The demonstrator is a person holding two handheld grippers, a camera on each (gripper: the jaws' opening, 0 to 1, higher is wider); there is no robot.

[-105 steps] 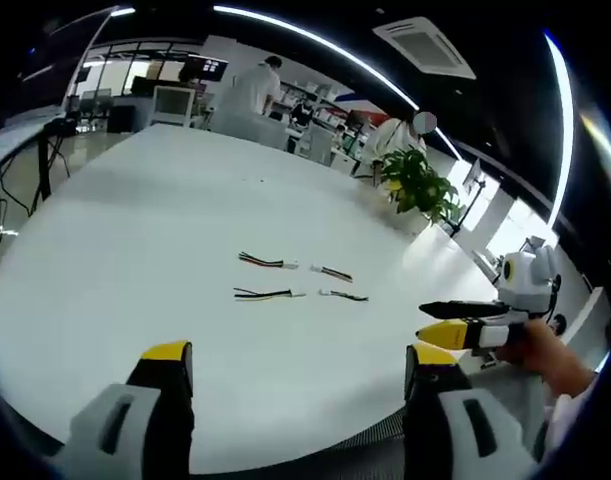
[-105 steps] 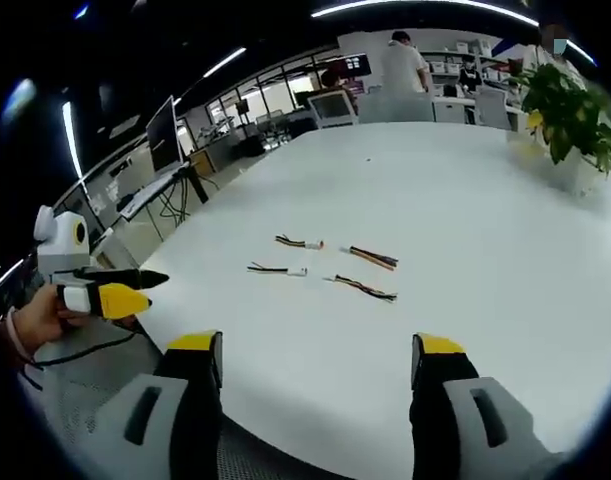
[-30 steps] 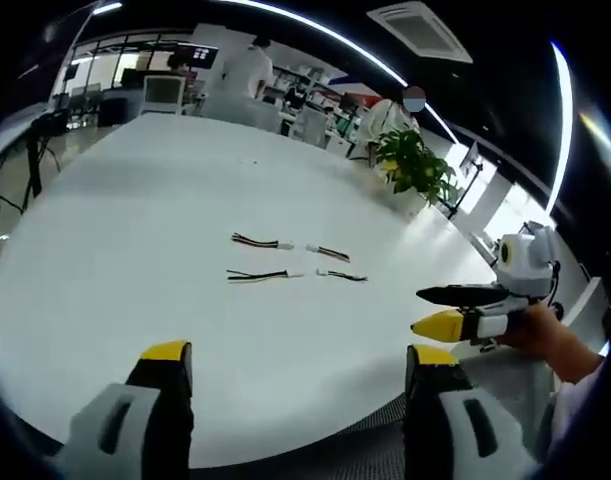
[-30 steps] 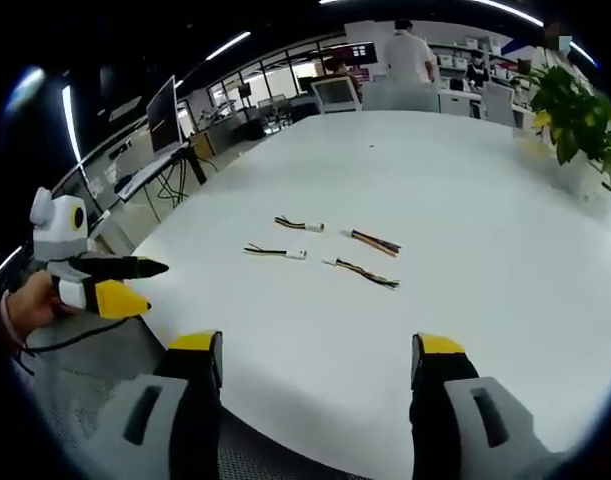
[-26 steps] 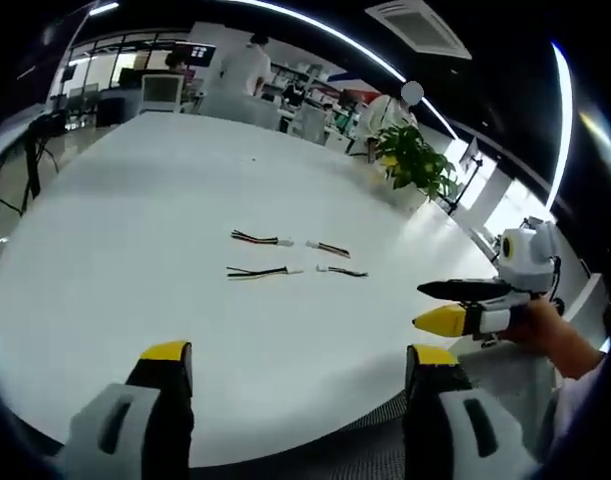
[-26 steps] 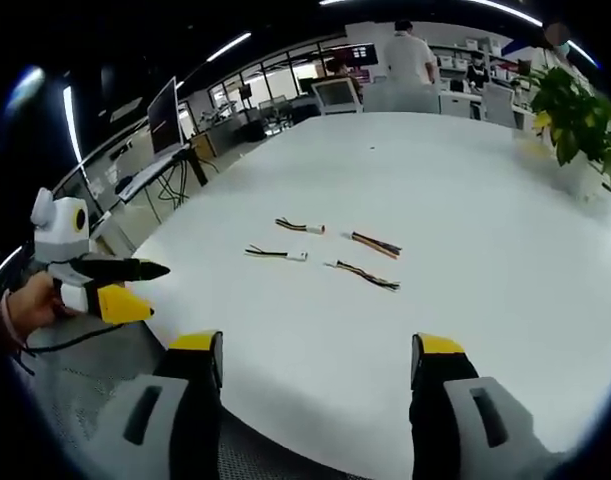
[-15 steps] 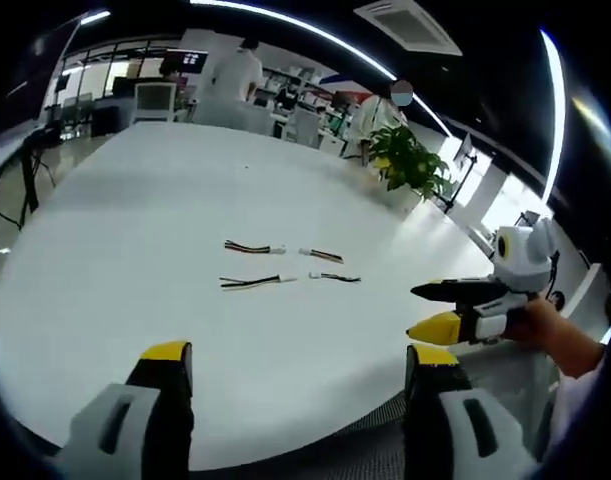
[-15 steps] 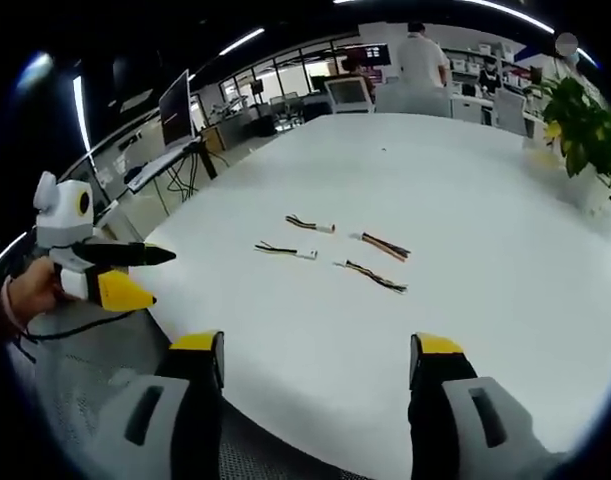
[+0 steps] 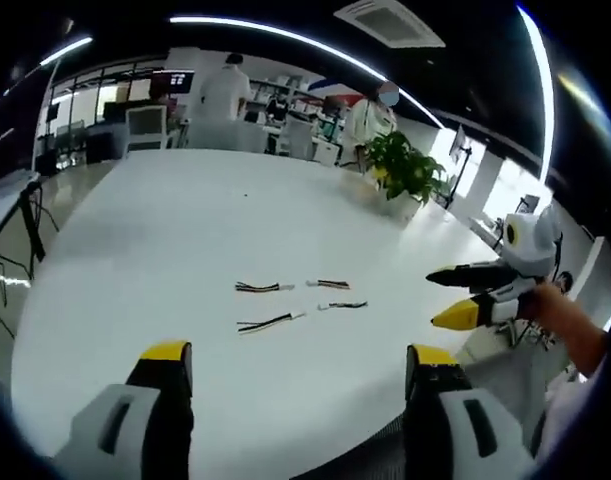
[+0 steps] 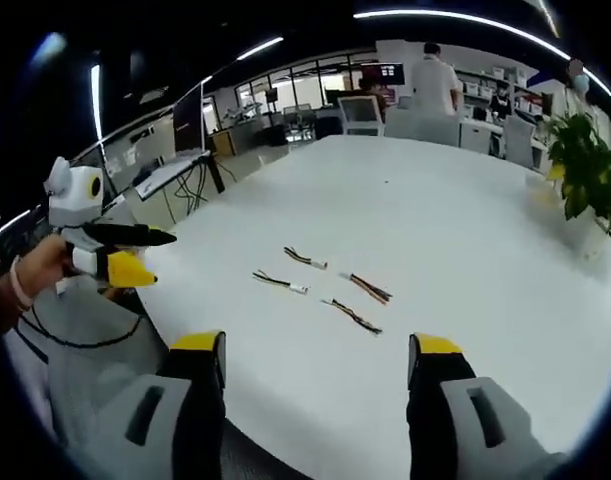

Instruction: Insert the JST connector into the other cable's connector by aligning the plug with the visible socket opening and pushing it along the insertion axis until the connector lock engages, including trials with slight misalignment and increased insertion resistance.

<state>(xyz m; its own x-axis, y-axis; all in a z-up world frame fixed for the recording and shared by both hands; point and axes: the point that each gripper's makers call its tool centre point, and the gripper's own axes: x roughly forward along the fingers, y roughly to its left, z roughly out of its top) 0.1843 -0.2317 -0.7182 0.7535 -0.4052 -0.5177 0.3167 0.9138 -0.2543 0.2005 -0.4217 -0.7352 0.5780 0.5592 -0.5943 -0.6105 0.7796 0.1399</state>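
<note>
Several short wire leads with small white JST connectors lie loose on the white table (image 9: 135,250). In the left gripper view they are two pairs: one lead (image 9: 258,288) facing another (image 9: 330,285), and a nearer lead (image 9: 270,322) facing a fourth (image 9: 345,305). The right gripper view has the same leads (image 10: 305,258) (image 10: 278,281) (image 10: 368,288) (image 10: 353,316). My left gripper (image 9: 300,360) is open and short of the table's near edge, well back from the leads. My right gripper (image 10: 318,350) is likewise open with nothing in it. Each gripper also enters the other's view, hand-held: right gripper (image 9: 480,292), left gripper (image 10: 110,255).
A potted plant (image 9: 403,175) stands at the table's far right edge. People stand among desks and monitors beyond the table (image 10: 435,80). A side desk with cables (image 10: 170,165) lies off the left. The table's rounded near edge (image 9: 285,455) runs just past my jaws.
Both views have shifted as the hands moved and turned, so the leads now sit lower in the pictures. The leads themselves lie where they were. Both grippers stay open.
</note>
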